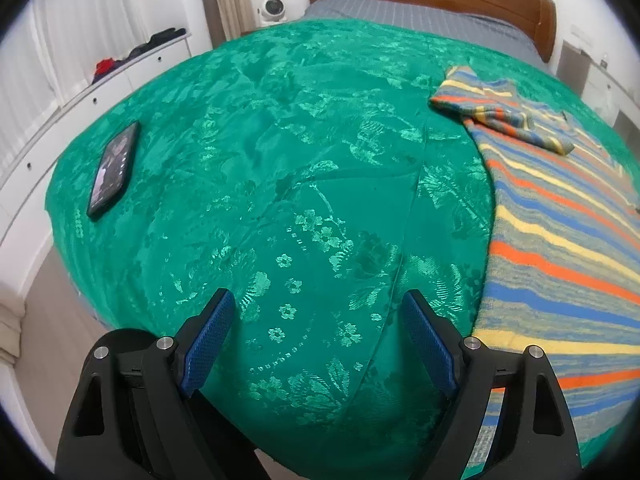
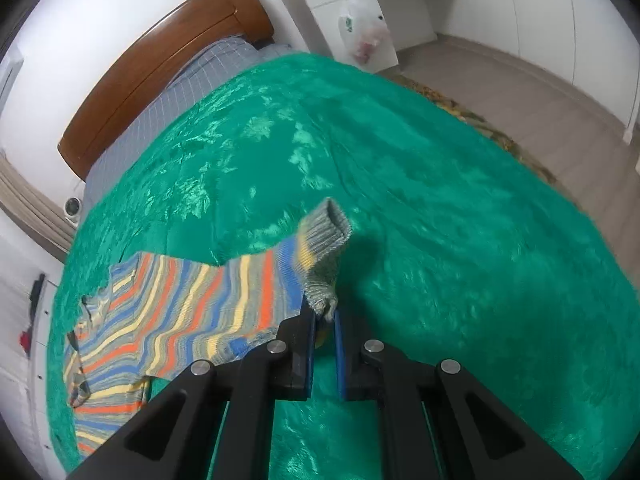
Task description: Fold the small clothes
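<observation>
Right tongs point(image 2: 325, 320) nearest my lens: jaws clamped on grey cuff of striped sweater point(image 2: 180, 312), sleeve point(image 2: 316, 240) lifted off green bedspread point(image 2: 460, 240). Sweater body lies left of these tongs, long axis running left and slightly far, toward headboard point(image 2: 160, 60). Left tongs point(image 1: 320, 320) wide apart, gripping nothing, over bare bedspread; sweater sits right of them, other sleeve already folded across at far end. I judge right hand nearer; sleeve must carry leftward over body. Phone point(image 1: 114, 168) far left, well apart.
</observation>
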{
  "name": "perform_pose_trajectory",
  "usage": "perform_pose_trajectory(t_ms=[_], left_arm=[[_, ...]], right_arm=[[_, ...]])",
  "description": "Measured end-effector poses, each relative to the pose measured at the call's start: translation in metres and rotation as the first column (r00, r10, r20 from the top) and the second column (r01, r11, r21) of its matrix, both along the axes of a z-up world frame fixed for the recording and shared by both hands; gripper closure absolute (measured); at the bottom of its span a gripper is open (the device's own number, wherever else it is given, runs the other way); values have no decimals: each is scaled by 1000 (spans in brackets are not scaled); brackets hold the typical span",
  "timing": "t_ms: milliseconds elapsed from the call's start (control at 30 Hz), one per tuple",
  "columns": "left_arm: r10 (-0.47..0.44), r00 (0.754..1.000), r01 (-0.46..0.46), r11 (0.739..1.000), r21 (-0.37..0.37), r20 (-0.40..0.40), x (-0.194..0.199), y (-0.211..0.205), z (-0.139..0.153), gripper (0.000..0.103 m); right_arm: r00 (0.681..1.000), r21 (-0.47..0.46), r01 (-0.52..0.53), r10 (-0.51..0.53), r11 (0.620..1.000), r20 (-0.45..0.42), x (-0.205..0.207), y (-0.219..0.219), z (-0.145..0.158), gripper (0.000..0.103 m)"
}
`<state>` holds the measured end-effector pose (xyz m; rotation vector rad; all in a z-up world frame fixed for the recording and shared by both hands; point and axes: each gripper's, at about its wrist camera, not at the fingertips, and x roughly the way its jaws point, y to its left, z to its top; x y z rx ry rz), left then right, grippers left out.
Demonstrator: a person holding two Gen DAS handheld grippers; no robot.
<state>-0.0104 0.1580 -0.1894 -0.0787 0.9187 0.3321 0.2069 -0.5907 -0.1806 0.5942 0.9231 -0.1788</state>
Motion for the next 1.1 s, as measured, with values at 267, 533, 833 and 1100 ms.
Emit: perform_pose_trajectory(t_ms=[267,533,833,1100], left_arm=[[-3,1000,3,1000,4,-11,1,-1,-2,16],[-17,1000,17,999,30,-5,-2,-6,0,16],[-25,1000,26,999,37,-18,0,-10,-3,16],[14,1000,-14,1000,-24,-12,0,4,-3,16]], right_arm=[[995,325,60,-81,944,52,-33,-32,-20,56],[976,168,212,-200,963,-83,-38,-31,8,52],[973,57,136,-123,989,-196,25,6,22,52],[887,-189,-38,-54,981,-459,-22,15,6,55]])
